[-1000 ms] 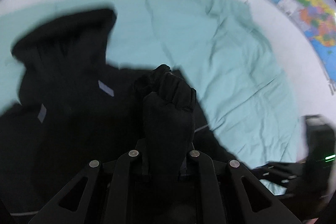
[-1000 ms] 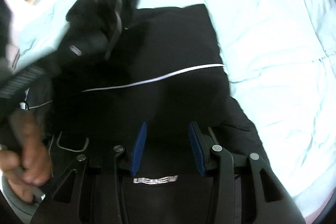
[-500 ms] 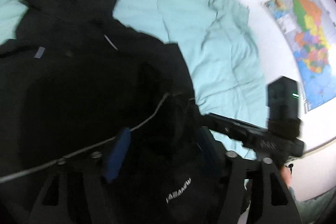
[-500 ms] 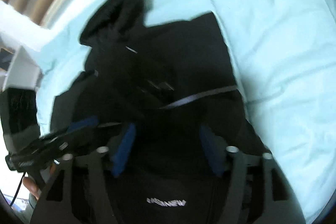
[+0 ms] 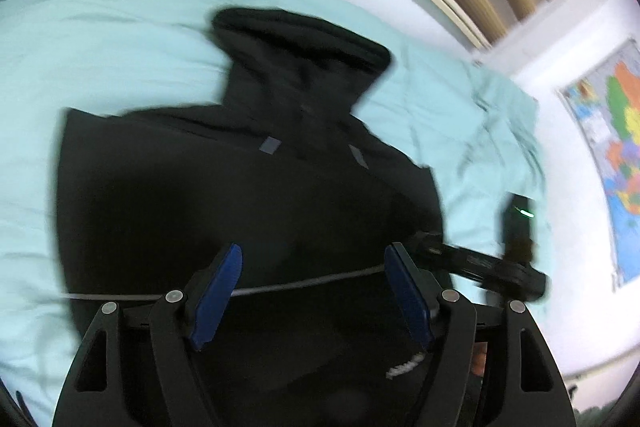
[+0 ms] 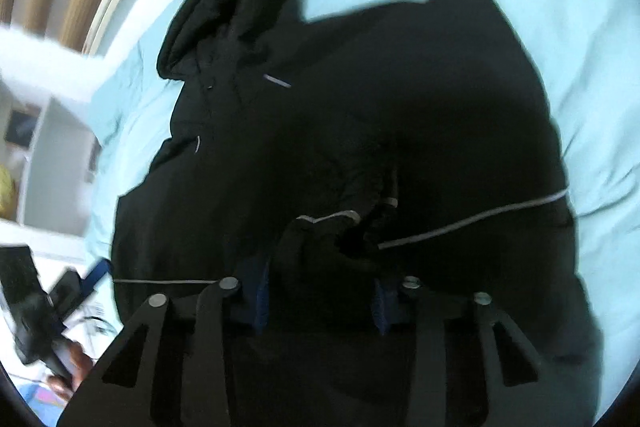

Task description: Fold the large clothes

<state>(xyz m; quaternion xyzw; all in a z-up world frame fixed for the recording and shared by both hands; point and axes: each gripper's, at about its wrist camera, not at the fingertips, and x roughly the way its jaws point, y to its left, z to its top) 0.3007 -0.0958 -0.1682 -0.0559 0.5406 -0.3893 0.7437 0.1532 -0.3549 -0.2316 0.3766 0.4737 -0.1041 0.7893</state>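
The jacket (image 5: 248, 211) lies on the bed (image 5: 100, 39). Left claw (image 5: 312, 291) has released the sleeve (jaws wide, empty). Right claw (image 6: 320, 303) has just been closing on a cuff (image 6: 320, 243): next fold begins.

Black hooded jacket (image 5: 248, 195) blurred in both views, hem cut off behind the gripper frames at the bottom edge. White lettering (image 5: 404, 371) near the jacket's hem is too smeared to read. Right gripper (image 6: 316, 301) blue pads mostly buried under a jacket fold (they seem to pinch it). Wall map (image 5: 616, 155), right of the jacket, cut by the frame edge.
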